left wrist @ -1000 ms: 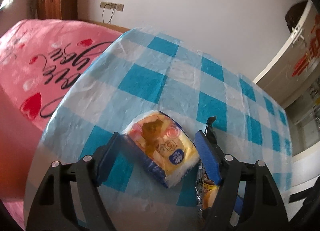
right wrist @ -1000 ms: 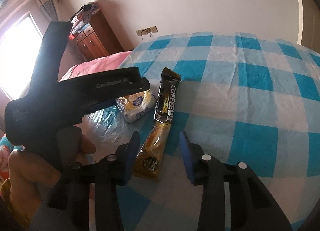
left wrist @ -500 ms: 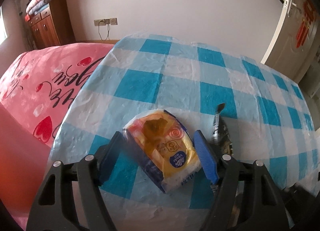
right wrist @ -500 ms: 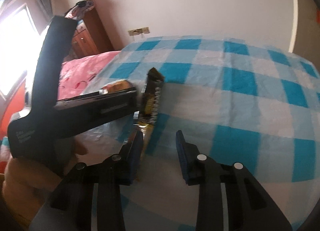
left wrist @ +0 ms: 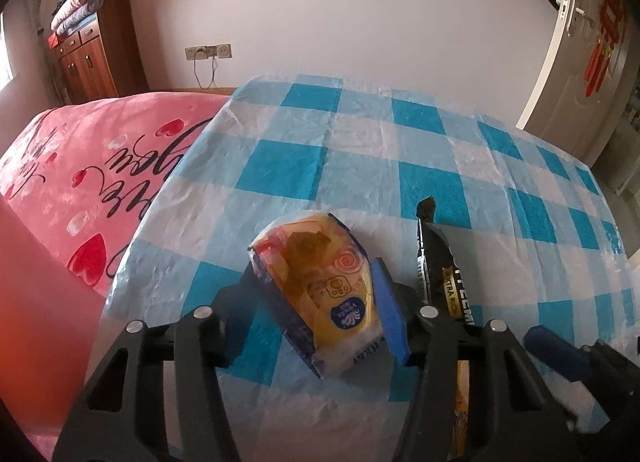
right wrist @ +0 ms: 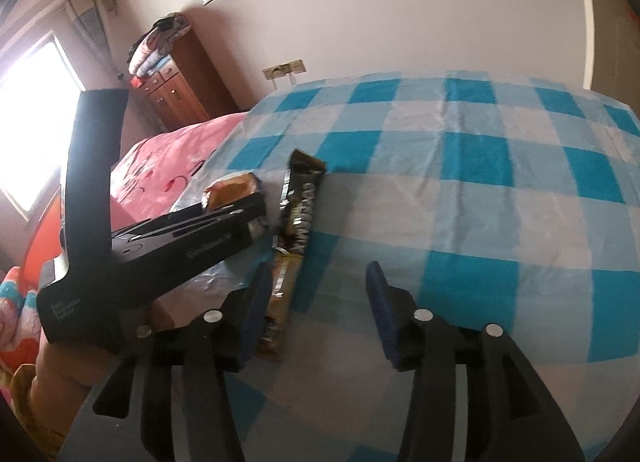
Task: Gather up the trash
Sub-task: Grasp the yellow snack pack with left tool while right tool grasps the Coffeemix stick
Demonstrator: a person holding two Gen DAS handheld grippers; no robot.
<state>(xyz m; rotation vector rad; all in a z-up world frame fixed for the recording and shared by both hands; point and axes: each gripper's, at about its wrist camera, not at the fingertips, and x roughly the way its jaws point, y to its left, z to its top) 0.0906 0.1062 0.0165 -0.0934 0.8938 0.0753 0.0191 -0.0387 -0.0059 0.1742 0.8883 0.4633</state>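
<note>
My left gripper (left wrist: 320, 302) is clamped on the yellow snack packet (left wrist: 320, 294) at the table's (left wrist: 400, 150) near-left edge; my right gripper (right wrist: 316, 302) is spread beside the coffee sachet (right wrist: 298, 222). The packet is puffy, so it might squirt free.

Daylight floods in from a blown-out window (right wrist: 28, 134) at the left of the right wrist view, washing that side to white glare and leaving the room softly and evenly lit, with only faint shadows on the desk (left wrist: 360, 166). Both views bend strongly at their rims, where corners fall to black. The right wrist view is smeared by motion blur, so the lettering on the coffee sachet (right wrist: 298, 218) is unreadable, while the left wrist view is sharper.
</note>
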